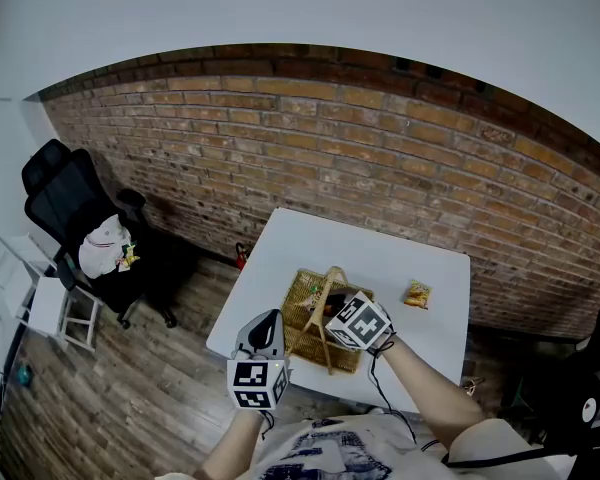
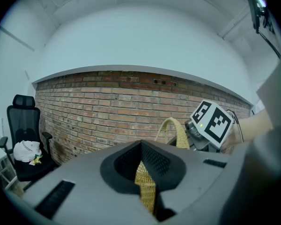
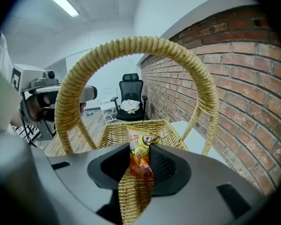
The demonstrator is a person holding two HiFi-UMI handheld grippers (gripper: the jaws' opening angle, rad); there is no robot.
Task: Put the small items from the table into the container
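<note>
Orange-and-yellow snack packet (image 3: pixel 141 146) pinched between the closed jaws of the right gripper (image 3: pixel 141 165), low centre of the right gripper view. Hangs just above the near rim of the wicker basket (image 1: pixel 302 293), under its handle arch (image 3: pixel 131 48). Woven basket wall clamped in the left gripper (image 2: pixel 143 172). Basket close to the lower edge of the table (image 1: pixel 310 233) in the head view. Bare white top beyond and to the right, second packet (image 1: pixel 416 294) lying there. Brick wall (image 1: pixel 280 138) behind, office chair (image 1: pixel 70 203) upper left, wood floor (image 1: pixel 120 388) below.
</note>
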